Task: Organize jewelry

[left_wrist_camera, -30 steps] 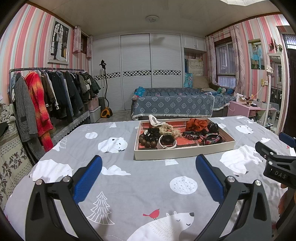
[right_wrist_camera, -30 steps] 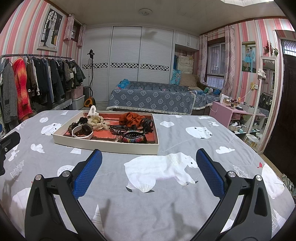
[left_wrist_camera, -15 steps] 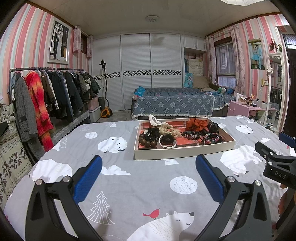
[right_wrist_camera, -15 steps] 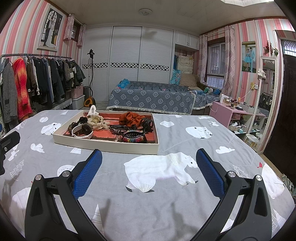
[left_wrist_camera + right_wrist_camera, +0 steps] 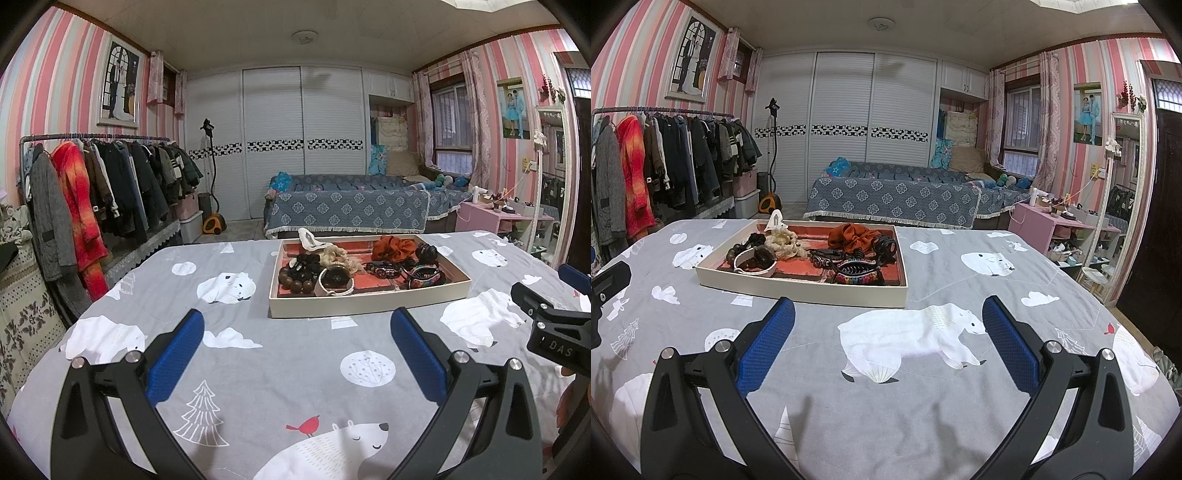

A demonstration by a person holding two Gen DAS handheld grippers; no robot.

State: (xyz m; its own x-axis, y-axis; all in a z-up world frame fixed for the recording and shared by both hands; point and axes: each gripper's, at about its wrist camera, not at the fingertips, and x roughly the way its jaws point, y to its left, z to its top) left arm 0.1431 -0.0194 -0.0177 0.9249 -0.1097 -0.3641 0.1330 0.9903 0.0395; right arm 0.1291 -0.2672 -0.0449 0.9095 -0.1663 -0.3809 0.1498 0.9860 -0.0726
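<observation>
While my left gripper and right gripper hang with fingers wide and holding nothing, I see the jewelry tray mid-frame on the bear blanket.

Both wrist views look low across the grey bear-print tabletop toward the shallow cream tray, left view from its left, right view from its right.

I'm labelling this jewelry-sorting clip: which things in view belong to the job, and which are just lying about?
Belongs to the job:
tray
orange scrunchie
wooden bead bracelet
colourful hair claw
left gripper, open
right gripper, open

Just lying about:
clothes rack
garment steamer
bed
pink side table
</observation>
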